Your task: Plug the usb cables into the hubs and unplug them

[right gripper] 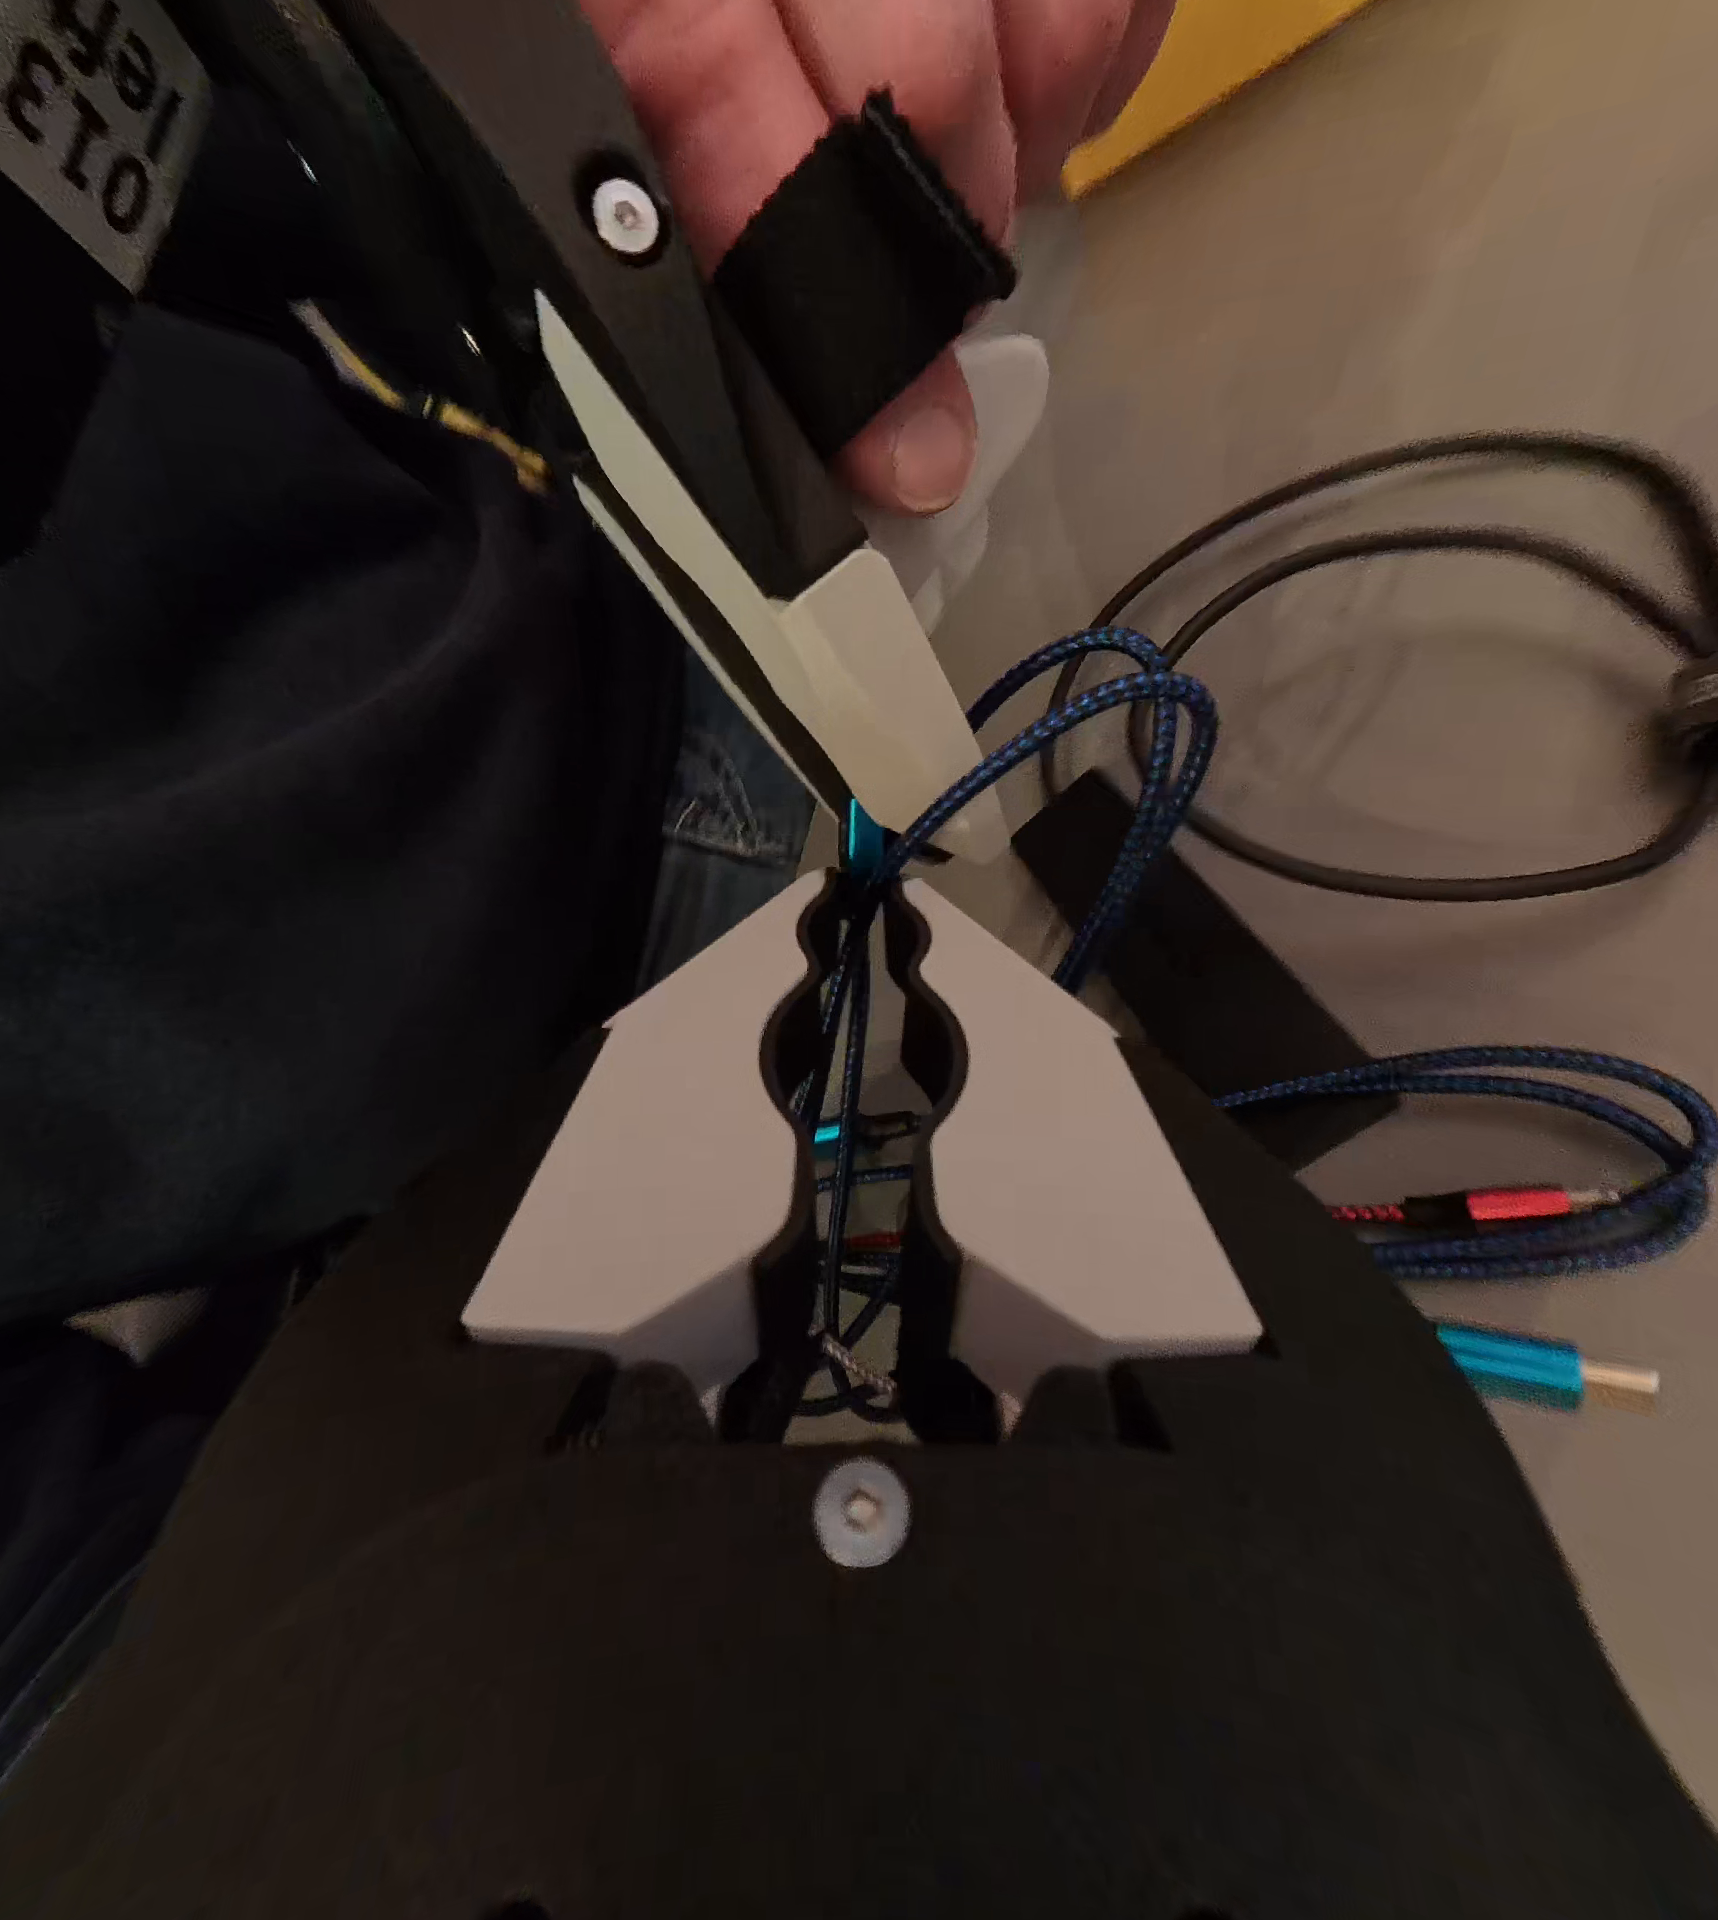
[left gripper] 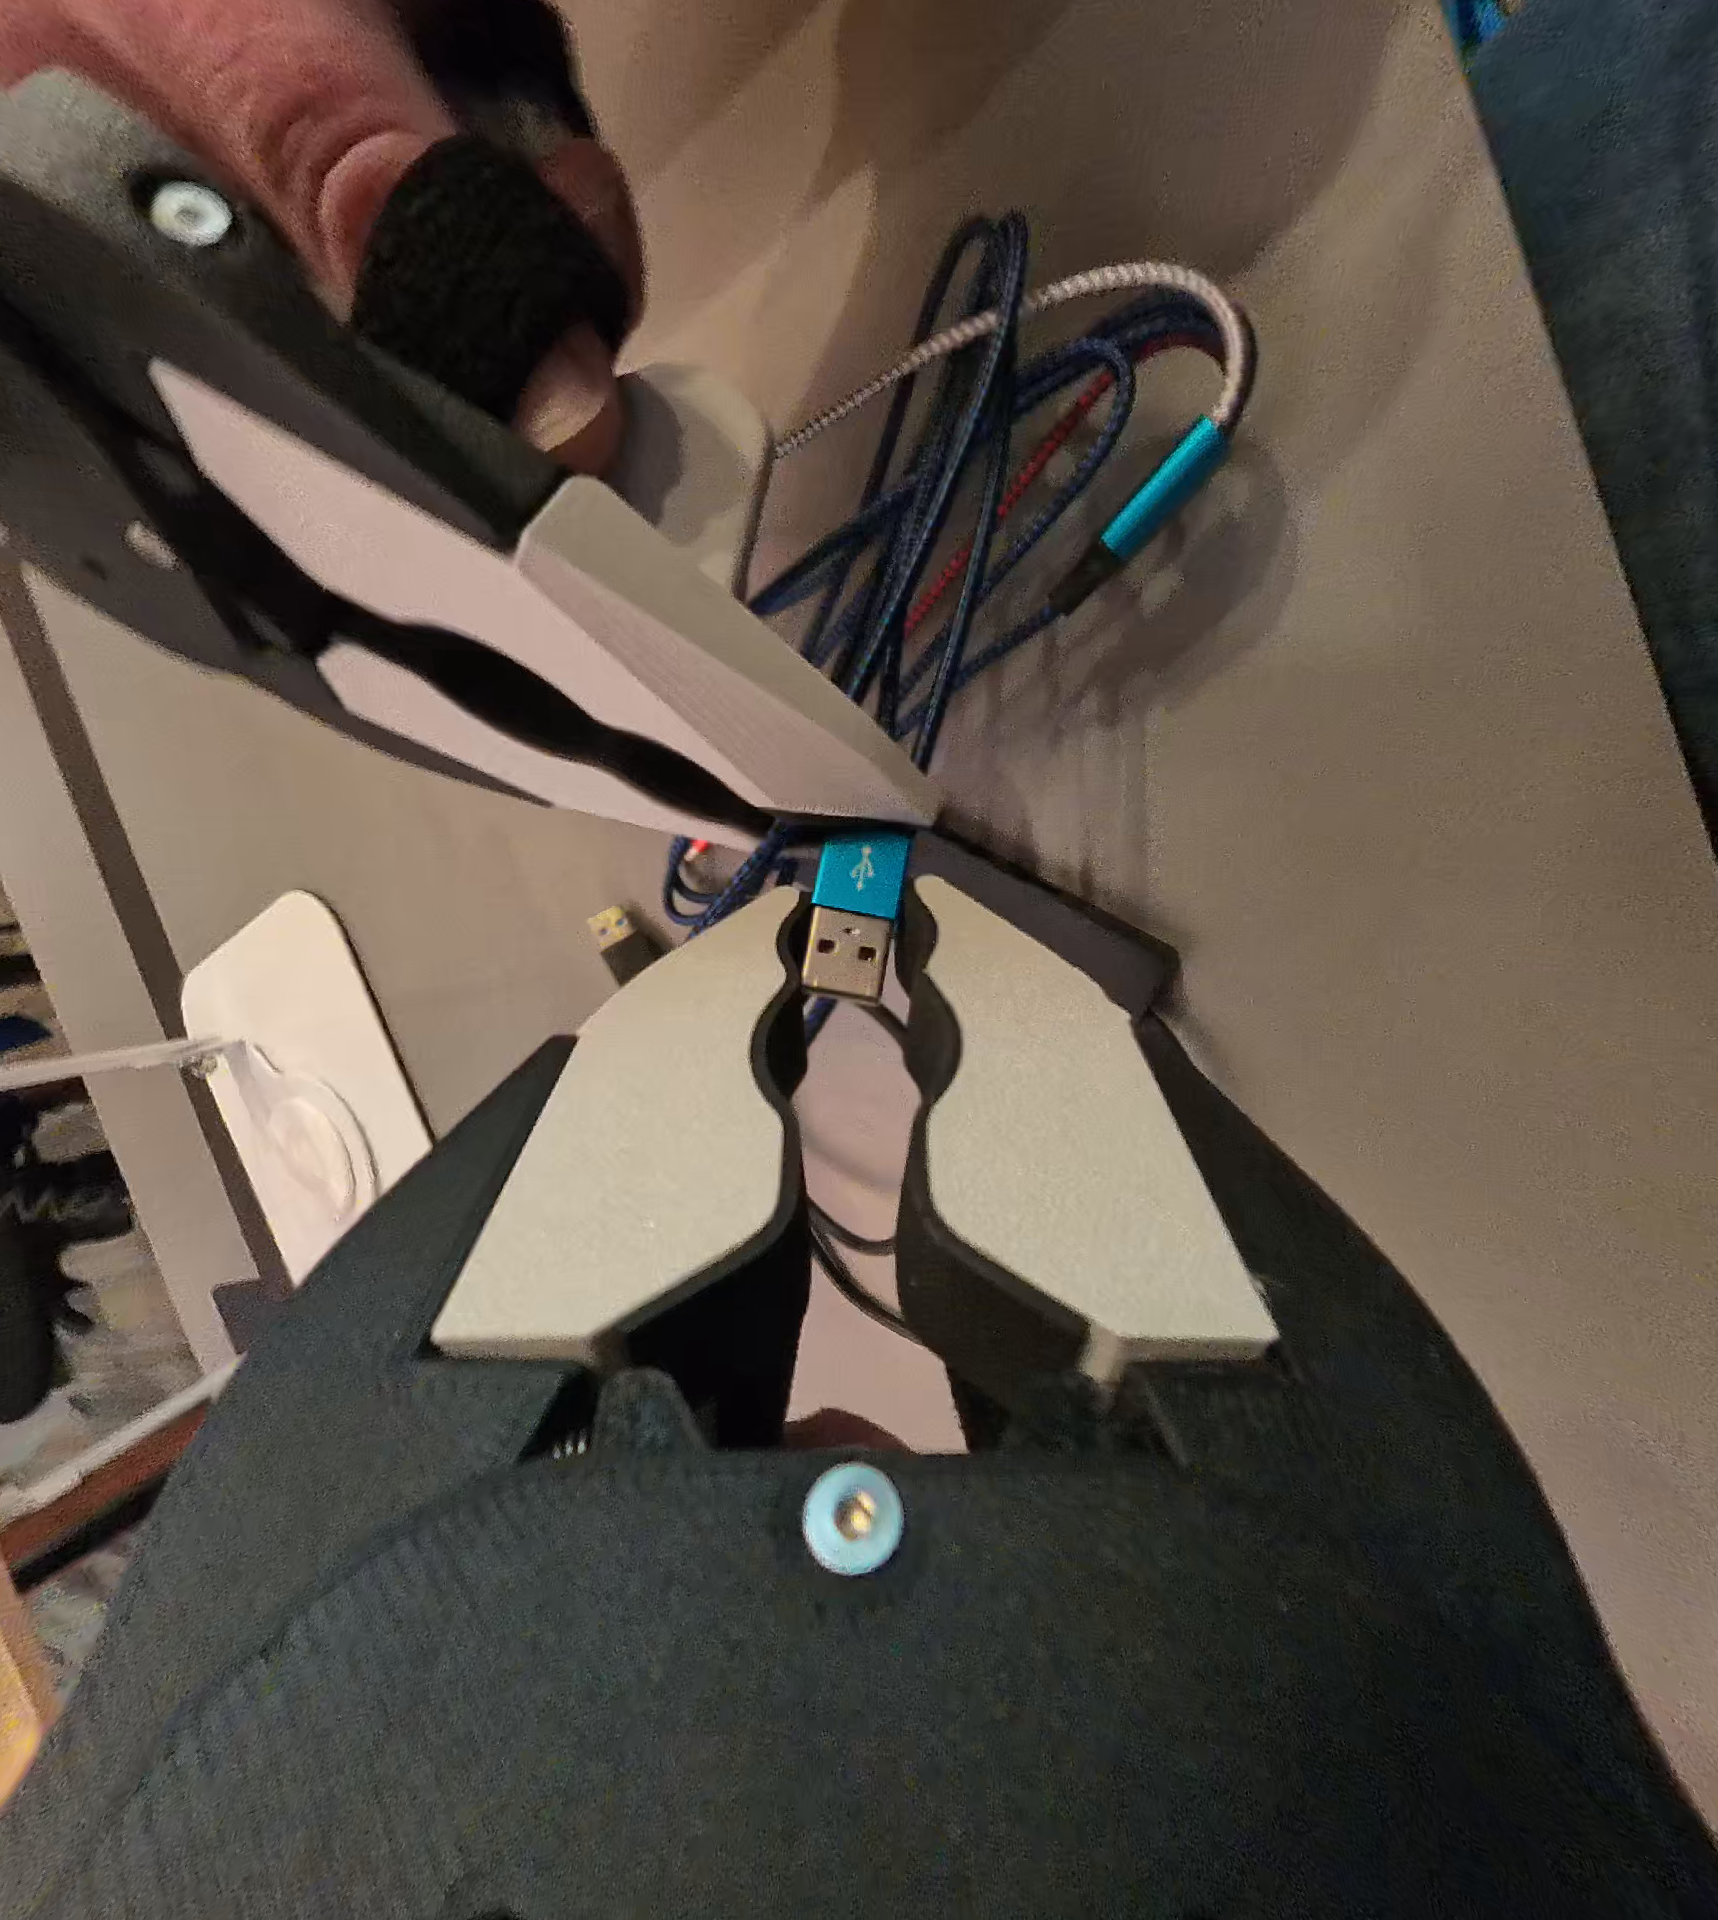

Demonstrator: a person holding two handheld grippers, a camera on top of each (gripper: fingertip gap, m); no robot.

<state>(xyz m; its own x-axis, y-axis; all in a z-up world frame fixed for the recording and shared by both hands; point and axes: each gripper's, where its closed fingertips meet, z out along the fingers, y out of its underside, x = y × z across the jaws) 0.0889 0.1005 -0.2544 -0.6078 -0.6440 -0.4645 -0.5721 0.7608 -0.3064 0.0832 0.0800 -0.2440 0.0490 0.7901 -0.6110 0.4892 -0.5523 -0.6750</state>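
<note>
I have the blue plug (left gripper: 855, 914) between both tongs above the table (left gripper: 1354, 935). My left gripper (left gripper: 853, 904) pinches its sides at the fingertips, metal end facing the camera. My right gripper (left gripper: 834, 821) appears pressed onto the plug's cable end, its tips nearly together around the blue cable (right gripper: 1094, 748). This looks like a handover or regrip before insertion. Next comes turning the plug toward the black hub (right gripper: 1187, 935) just behind and squaring it to a port.

Teal plug shell (left gripper: 860, 871) with silver tip, centre frame; blue-and-black braided cables (left gripper: 948, 540), one red-flecked, one white-grey (left gripper: 938, 353), upper centre; red plug (right gripper: 1515, 1205), teal plug (right gripper: 1509, 1366), lower right; black hub (right gripper: 1198, 956); beige table (left gripper: 1406, 935).
</note>
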